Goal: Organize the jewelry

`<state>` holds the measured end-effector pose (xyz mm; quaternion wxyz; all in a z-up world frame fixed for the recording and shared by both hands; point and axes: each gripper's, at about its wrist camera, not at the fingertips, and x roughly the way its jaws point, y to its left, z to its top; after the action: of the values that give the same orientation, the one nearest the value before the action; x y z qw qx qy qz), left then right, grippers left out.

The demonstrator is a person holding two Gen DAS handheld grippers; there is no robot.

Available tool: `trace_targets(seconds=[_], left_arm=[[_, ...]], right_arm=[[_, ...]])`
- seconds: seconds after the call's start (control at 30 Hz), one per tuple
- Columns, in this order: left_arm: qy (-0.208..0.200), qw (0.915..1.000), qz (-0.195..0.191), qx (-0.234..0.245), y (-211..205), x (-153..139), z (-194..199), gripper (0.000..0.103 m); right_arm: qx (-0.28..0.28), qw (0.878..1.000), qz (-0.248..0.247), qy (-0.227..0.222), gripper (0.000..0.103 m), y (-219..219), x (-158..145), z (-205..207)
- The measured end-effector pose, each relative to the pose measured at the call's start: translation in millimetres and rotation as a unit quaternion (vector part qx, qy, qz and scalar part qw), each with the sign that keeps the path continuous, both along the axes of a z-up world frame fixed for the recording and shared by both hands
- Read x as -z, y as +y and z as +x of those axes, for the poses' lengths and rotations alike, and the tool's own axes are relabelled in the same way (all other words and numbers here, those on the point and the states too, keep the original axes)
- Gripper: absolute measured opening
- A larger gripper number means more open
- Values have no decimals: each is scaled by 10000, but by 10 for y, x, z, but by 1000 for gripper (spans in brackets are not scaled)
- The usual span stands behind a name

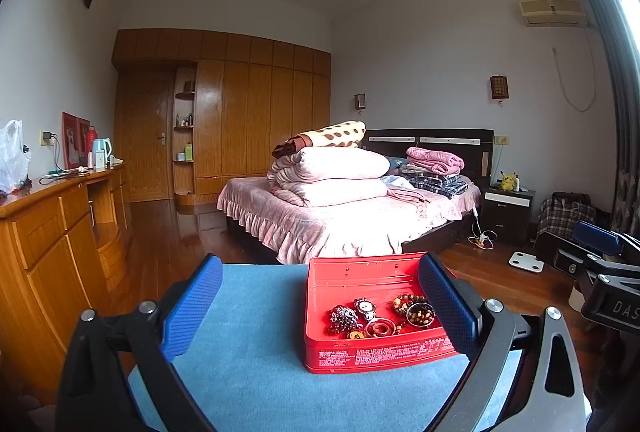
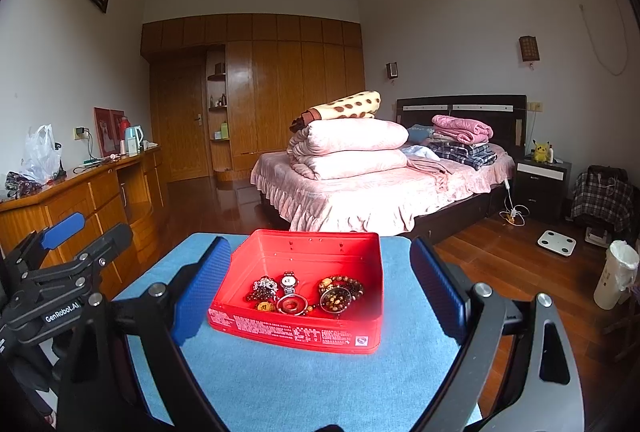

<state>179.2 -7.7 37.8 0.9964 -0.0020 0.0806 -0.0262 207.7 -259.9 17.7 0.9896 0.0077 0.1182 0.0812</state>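
Now both grippers, left gripper (image 1: 320, 308) and right gripper (image 2: 320, 292), wait with jaws wide and empty, facing the red tin (image 2: 362, 256) so its wristwatch (image 2: 289, 282) and beads (image 2: 340, 292) stay reachable.

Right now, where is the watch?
In the right wrist view, the watch lies inside the red box, between the dark bead cluster on its left and the brown bead bracelets on its right.

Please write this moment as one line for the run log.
left gripper: open, empty | right gripper: open, empty | red tin: on blue mat | jewelry: all in tin
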Motion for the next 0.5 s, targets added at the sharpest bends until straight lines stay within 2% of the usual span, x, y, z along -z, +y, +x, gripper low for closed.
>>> trace_targets(seconds=[0.5], left_arm=[[42,10000,-21,-17,9,13,13,96]], right_arm=[[7,10000,-27,23,88,17,17,18]])
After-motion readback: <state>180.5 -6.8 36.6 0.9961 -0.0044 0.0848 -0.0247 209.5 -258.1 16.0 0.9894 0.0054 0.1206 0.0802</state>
